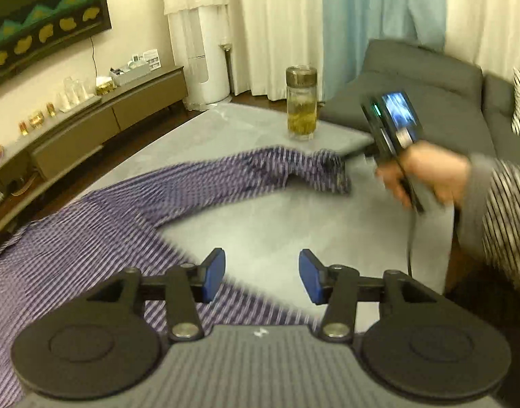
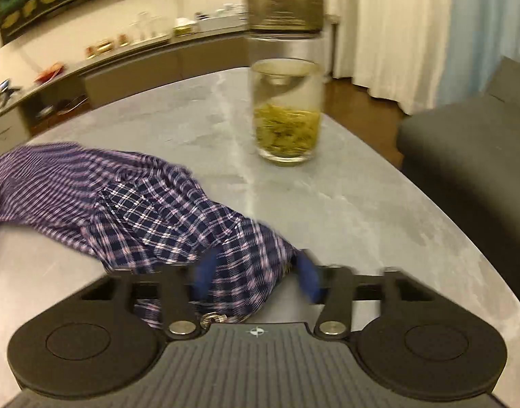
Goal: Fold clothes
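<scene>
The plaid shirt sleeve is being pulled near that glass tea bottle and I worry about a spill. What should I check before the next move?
1. Right hand-held gripper has cloth between its fingers: ok; the plaid shirt is bunched there.
2. Left hand-held gripper free: ok; open, nothing between its fingers.
3. Tea bottle upright with lid on: ok.
4. Sleeve clear of the bottle: ok for now, a strip of bare table lies between them.
5. Shirt lying flat: not ok; the sleeve is rumpled and raised.
6. Grip firmness: cannot tell; the frames are blurred.
</scene>
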Demonstrator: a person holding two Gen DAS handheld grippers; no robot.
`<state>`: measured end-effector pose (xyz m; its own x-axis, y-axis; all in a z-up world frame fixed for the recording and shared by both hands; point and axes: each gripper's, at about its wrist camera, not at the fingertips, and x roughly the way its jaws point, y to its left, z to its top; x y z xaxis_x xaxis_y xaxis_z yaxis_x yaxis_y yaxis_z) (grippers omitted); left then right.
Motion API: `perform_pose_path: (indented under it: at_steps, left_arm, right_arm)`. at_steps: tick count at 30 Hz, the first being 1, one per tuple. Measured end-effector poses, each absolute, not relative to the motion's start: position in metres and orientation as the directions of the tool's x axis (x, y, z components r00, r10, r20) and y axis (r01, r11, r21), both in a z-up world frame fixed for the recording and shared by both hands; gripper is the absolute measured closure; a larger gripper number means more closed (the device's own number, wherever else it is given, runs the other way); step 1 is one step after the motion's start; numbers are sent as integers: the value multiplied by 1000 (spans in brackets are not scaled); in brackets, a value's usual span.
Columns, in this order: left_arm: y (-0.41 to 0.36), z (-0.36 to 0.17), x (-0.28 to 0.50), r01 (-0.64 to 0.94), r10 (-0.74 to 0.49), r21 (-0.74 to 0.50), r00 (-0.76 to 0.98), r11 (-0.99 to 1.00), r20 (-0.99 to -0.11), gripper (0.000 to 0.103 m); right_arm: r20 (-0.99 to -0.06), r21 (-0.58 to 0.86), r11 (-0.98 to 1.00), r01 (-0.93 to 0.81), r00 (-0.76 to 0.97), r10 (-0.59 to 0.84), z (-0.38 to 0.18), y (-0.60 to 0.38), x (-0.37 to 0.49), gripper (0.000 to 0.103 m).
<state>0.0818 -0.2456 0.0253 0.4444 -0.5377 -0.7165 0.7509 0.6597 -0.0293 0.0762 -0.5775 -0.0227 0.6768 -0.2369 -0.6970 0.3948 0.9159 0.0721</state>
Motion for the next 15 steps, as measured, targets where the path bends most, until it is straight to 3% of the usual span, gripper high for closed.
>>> perform_pose_path:
  at_steps: [2,7,13,15]
  left_arm:
    - [-276,25,103,753,-560,-69,422,654,-713,49]
    - [-353,23,154,753,-615,-166,366,636,-698,42]
    - [-394,2,230,599,-643,-408,244,688,-726,31]
    - [-408,-11,241,600,-648,-434,193,672,-736,29]
  right_arm:
    - [-699,63,932,358,682,-215,-21,-569,77,94]
    - [-657,104,946,308,735,-167,-2,-563,68,96]
    - [-575,142,968,208,813,-91,27,-536,62,96]
    - [-542,151,978,144,839,-40,36,-521,58,96]
